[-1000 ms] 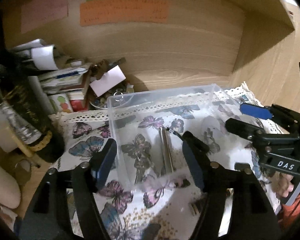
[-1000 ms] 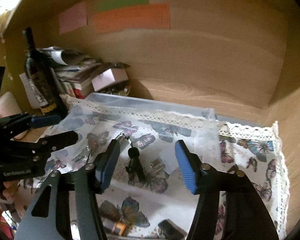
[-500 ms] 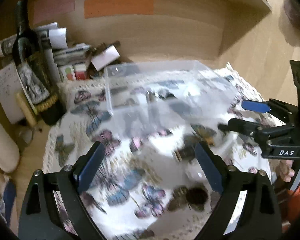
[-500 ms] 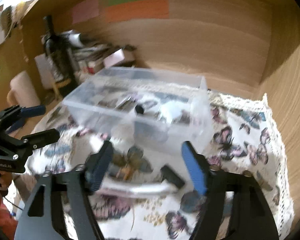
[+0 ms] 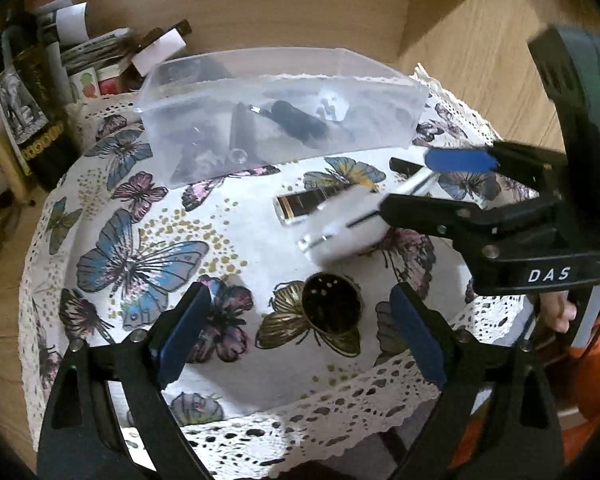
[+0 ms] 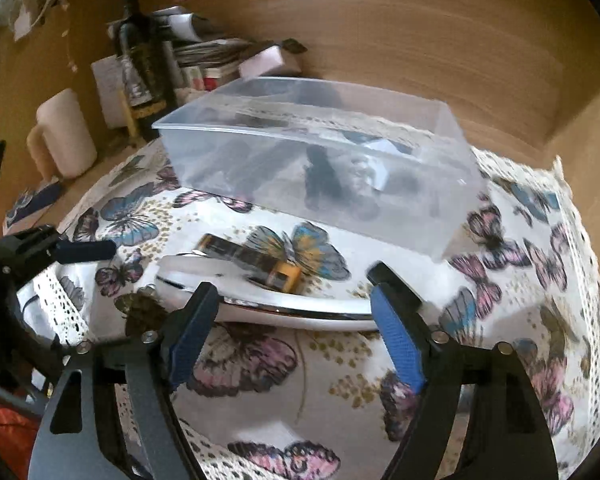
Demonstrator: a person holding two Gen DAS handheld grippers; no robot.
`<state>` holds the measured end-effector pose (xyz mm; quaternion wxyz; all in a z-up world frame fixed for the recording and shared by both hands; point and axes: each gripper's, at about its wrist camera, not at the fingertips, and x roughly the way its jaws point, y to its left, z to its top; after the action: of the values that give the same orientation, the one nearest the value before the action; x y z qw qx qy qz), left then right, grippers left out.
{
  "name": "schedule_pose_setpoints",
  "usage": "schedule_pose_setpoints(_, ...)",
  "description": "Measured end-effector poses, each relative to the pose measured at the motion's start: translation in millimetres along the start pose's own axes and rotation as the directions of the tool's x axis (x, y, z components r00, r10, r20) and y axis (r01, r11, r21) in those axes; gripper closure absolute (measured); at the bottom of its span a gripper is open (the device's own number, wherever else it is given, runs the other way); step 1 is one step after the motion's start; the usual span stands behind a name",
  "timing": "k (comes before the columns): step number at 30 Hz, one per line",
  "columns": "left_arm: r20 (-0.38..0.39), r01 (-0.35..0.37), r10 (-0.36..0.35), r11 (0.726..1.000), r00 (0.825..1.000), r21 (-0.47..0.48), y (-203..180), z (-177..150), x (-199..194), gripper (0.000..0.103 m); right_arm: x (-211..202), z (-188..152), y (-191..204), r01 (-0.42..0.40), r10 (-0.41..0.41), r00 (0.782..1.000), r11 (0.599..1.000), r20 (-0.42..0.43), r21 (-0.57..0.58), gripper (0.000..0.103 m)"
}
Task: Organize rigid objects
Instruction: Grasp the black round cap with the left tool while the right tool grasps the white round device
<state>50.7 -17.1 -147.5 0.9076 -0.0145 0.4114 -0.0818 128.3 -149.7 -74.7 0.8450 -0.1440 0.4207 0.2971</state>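
A clear plastic bin (image 5: pixel 340 120) (image 6: pixel 380 208) stands at the back of the butterfly cloth with several dark small items inside. In front of it lie a white and chrome handled object (image 5: pixel 340 228) (image 6: pixel 284 308), a black and gold tube (image 5: pixel 304 204) (image 6: pixel 252 258) and a round perforated brass piece (image 5: pixel 332 304) (image 6: pixel 142 308). My left gripper (image 5: pixel 300 332) is open and empty just short of the brass piece. My right gripper (image 6: pixel 296 332) is open, its fingers astride the white object's handle; it also shows in the left wrist view (image 5: pixel 420 184).
A dark wine bottle (image 6: pixel 144 68) (image 5: pixel 28 104), stacked papers and boxes (image 5: pixel 100 52) and a cream cylinder (image 6: pixel 64 136) crowd the back left. Wooden walls (image 6: pixel 460 60) close the back and right. The lace cloth edge (image 5: pixel 320 412) hangs at the front.
Both grippers pulled back from over the bin toward the front of the cloth. The right gripper dropped low around the white object; the left now faces the brass piece.
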Motion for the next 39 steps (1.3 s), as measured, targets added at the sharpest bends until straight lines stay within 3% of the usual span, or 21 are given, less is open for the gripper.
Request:
schedule_pose_setpoints(1,-0.005,-0.002,0.002,1.000,1.000,0.005,-1.0,-0.9,1.8,0.030,1.0,2.1,-0.5,-0.006,0.006,1.000,1.000,-0.004,-0.005,0.024)
schedule_pose_setpoints(5,0.003,-0.005,0.005,1.000,1.000,0.005,0.8,-2.9,4.0,0.051,2.9,5.2,0.6,-0.033,0.032,0.999,0.999,-0.031,-0.024,0.024)
schedule_pose_setpoints(7,0.006,0.003,-0.003,1.000,1.000,0.001,2.5,-3.2,2.9,0.071,3.5,4.6,6.1,-0.032,0.030,0.999,0.998,-0.040,-0.051,0.024)
schedule_pose_setpoints(12,0.015,0.001,-0.001,1.000,1.000,-0.031,13.7,-3.5,-2.0,0.071,11.1,4.4,25.9,-0.033,0.025,0.997,0.992,-0.068,-0.121,0.025)
schedule_pose_setpoints(15,0.021,-0.012,0.013,0.999,1.000,-0.052,24.2,-6.1,-7.4,0.071,19.3,-0.6,34.5,-0.043,0.026,0.993,0.988,-0.112,-0.148,0.035)
schedule_pose_setpoints(17,0.023,-0.022,0.024,0.997,0.999,-0.068,33.3,-8.4,-10.7,0.071,18.1,-4.8,40.7,-0.006,-0.013,0.995,0.984,-0.103,-0.178,0.038)
schedule_pose_setpoints(21,0.024,-0.034,0.036,0.995,0.999,-0.088,45.1,-10.4,-14.1,0.071,10.8,-6.4,45.4,-0.015,-0.004,0.995,0.983,-0.103,-0.184,0.057)
schedule_pose_setpoints(30,0.024,-0.036,0.037,0.997,0.999,-0.066,46.1,-11.4,-12.9,0.071,42.0,9.0,60.2,-0.056,0.031,0.990,0.981,-0.137,-0.186,0.055)
schedule_pose_setpoints(35,0.022,-0.053,0.054,0.998,0.998,-0.040,45.7,-12.8,-9.7,0.070,44.8,12.2,54.9,-0.067,0.050,0.991,0.989,-0.124,-0.130,0.068)
schedule_pose_setpoints(39,0.031,-0.064,0.065,0.998,0.997,-0.011,43.8,-11.5,-8.0,0.071,34.0,6.9,49.5,-0.054,0.046,0.995,0.994,-0.089,-0.096,0.068)
